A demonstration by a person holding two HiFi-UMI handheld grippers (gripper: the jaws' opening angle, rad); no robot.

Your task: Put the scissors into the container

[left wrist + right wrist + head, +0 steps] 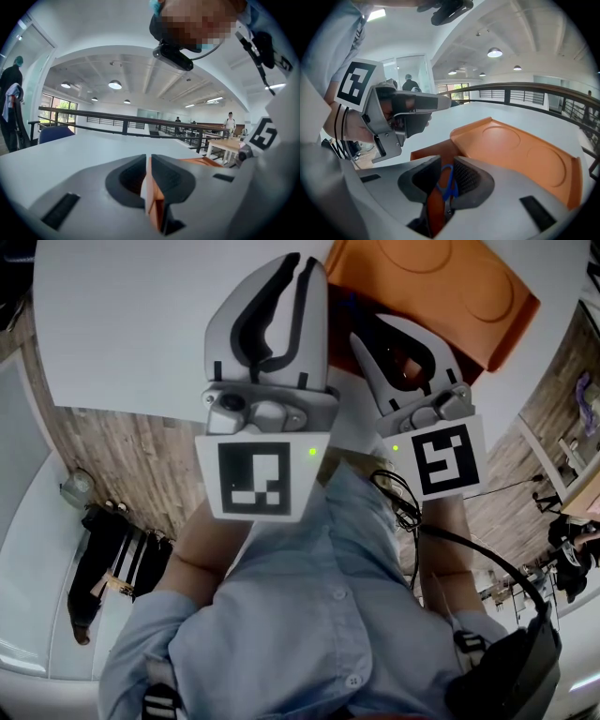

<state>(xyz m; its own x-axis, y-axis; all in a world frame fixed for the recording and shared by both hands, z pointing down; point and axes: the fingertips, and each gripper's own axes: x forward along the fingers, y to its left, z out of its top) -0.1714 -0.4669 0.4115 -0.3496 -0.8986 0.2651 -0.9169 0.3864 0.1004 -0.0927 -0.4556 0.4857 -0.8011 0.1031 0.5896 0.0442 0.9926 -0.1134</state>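
The scissors [448, 182] have blue handles, and one handle loop sits between the pads of my right gripper [446, 176], which is shut on it. The blades run back toward the camera. That gripper [377, 332] hangs over the near end of the orange container [520, 150], whose flat part has two round recesses [450, 287]. I cannot make out the scissors in the head view. My left gripper [302, 266] is raised beside it on the left, over the white table [122, 324]. Its jaws [147, 164] are shut with nothing in them.
The white table ends close to the person's body, with wooden floor [141, 465] below its edge. A dark railing [93, 117] runs behind the table. Other tables and people stand far off at the right [229, 124].
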